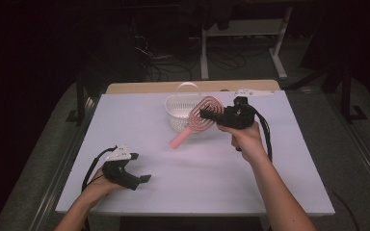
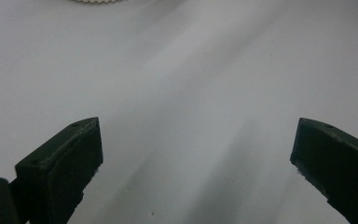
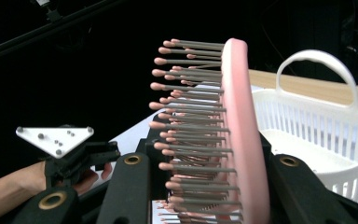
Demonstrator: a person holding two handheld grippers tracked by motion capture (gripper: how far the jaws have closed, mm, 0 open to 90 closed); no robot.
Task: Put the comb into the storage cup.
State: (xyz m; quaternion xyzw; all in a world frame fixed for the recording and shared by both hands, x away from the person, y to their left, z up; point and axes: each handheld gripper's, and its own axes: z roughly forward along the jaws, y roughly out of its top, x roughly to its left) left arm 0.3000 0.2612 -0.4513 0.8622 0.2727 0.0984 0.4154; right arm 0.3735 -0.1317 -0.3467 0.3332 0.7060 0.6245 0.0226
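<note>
A pink hairbrush [image 1: 196, 121] hangs over the table, its handle pointing down and to the left, its head just in front of a white handled basket [image 1: 179, 109]. My right gripper [image 1: 207, 114] is shut on the brush head. In the right gripper view the brush [image 3: 238, 130] stands on edge between the jaws, bristles pointing left, and the basket [image 3: 317, 122] lies behind it at the right. My left gripper [image 1: 143, 179] rests low at the table's front left. Its jaws stand wide apart over bare white surface, so the left gripper [image 2: 196, 158] is open and holds nothing.
A white sheet [image 1: 197, 178] covers the table, with a wooden edge [image 1: 144, 87] showing at the back. A small white part [image 1: 253, 92] lies at the far edge behind the right gripper. Beyond the table are dark floor, cables and desk legs.
</note>
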